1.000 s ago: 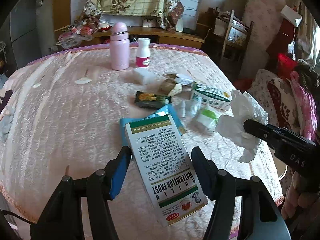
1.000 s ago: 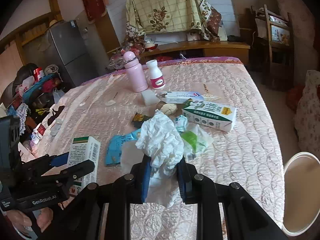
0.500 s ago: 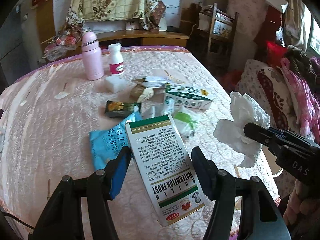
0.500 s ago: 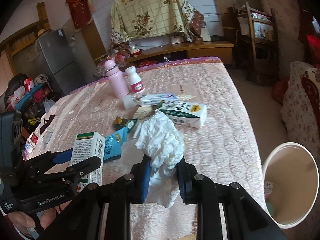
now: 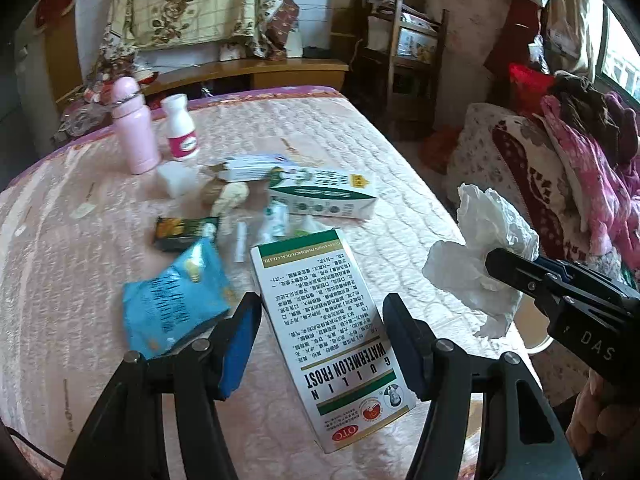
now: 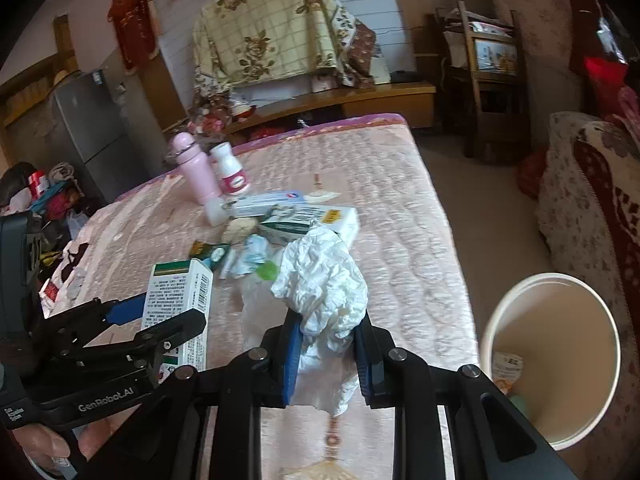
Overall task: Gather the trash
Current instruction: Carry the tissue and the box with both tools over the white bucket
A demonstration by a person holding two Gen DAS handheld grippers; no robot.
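My left gripper [image 5: 322, 320] is shut on a white and green medicine box [image 5: 328, 336] and holds it above the pink quilted table; the box also shows in the right wrist view [image 6: 178, 304]. My right gripper [image 6: 328, 340] is shut on a crumpled white tissue [image 6: 324, 284], held above the table's right side; the tissue also shows in the left wrist view [image 5: 480, 256]. A white bin [image 6: 556, 364] with some trash inside stands on the floor, right of the table.
On the table lie a blue wrapper [image 5: 172, 300], a dark snack packet [image 5: 184, 232], a green and white carton [image 5: 324, 196], a pink bottle [image 5: 134, 132] and a white pill bottle [image 5: 180, 128]. A patterned sofa [image 6: 592, 208] stands behind the bin.
Both grippers have moved right with their loads, towards the table's right edge. The bin has come fully into the right wrist view.
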